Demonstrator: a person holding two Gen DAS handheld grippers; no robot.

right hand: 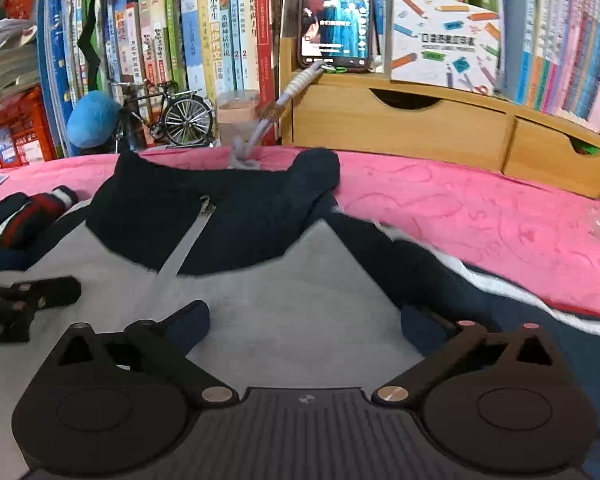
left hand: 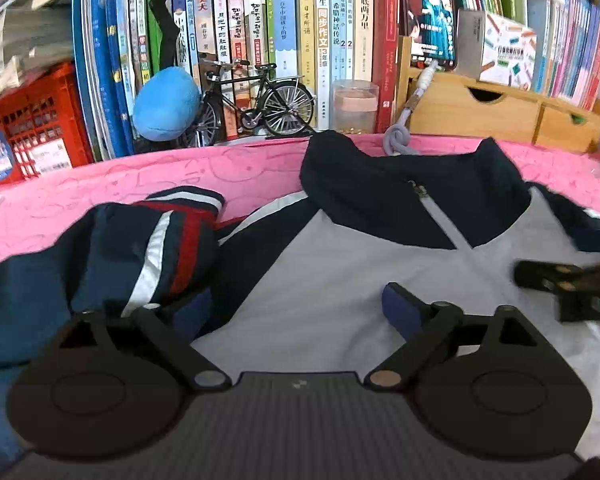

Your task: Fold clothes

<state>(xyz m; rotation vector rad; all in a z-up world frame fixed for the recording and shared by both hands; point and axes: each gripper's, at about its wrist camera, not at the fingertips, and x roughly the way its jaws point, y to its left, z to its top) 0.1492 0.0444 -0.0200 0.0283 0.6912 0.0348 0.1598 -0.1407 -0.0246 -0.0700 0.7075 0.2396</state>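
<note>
Jacket (left hand: 340, 280) lies front-up, zipped, on the pink cover (left hand: 100, 184), both grippers (left (left hand: 296, 312), right (right hand: 304, 320)) over its grey chest, jaws spread, holding nothing; risk: left sleeve (left hand: 160, 240) bunched, so folding now could trap the lump.

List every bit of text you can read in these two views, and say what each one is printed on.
"同步作文" and "3年级": yellow book spine.
"小学生": top of that same spine.
"海底两万里": pale book spine.
"日有所诵": cream book spine.
"2": two light blue spines.
Phone screen, pencil-print box, red crate labels and remaining spines: too blurred or small.
</note>
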